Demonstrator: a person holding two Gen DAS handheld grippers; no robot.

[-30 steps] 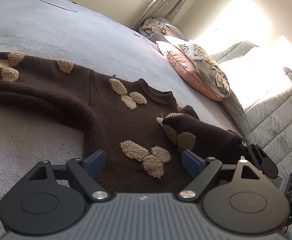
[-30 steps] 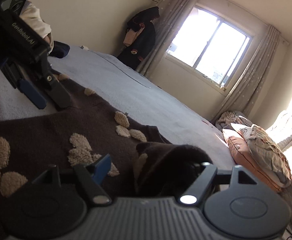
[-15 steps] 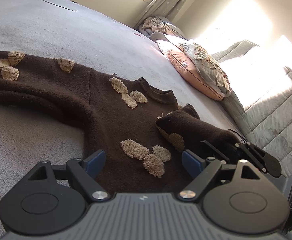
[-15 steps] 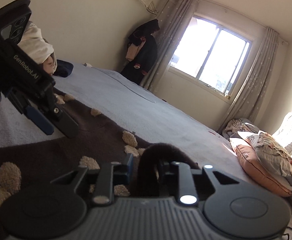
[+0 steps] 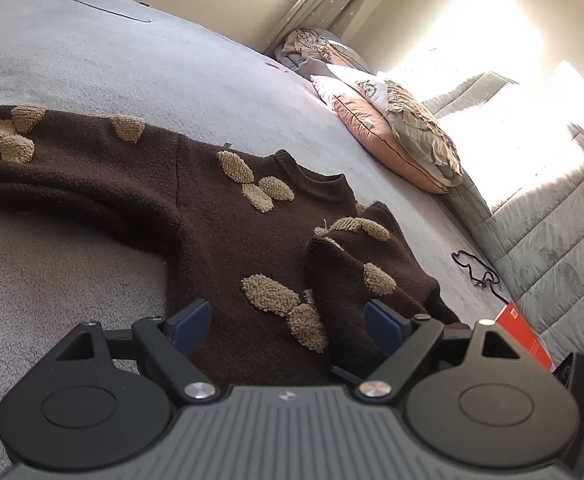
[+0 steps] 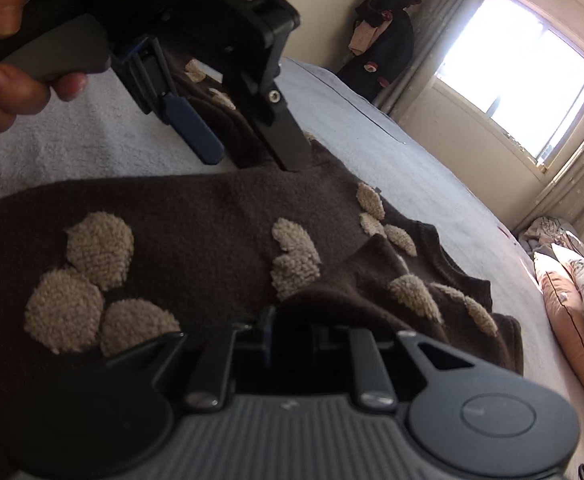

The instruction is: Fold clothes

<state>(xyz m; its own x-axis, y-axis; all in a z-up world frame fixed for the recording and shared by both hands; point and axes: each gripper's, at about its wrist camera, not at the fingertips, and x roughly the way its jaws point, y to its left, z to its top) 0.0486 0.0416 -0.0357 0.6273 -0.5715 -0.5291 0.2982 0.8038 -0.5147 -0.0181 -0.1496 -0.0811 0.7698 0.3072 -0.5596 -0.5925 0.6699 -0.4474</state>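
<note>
Sleeve fold under way on a brown sweater (image 5: 219, 216) spread across the grey bed (image 5: 131, 52).

Left wrist view: left claw (image 5: 287, 320) wide apart, empty, poised over the near hem; right sleeve (image 5: 356, 264) doubled over the body at right. Right wrist view: right claw (image 6: 312, 332) nearly together and easing open on a sleeve fold; left claw (image 6: 247, 144) gaping at far left. Probably next: laying that sleeve flat, then letting go.

You have one brown sweater (image 5: 219, 216) on one bed (image 5: 131, 52), two grippers, left (image 5: 287, 320) and right (image 6: 312, 332), two stacked pillows (image 5: 396, 136), and one red box (image 5: 526, 334).
</note>
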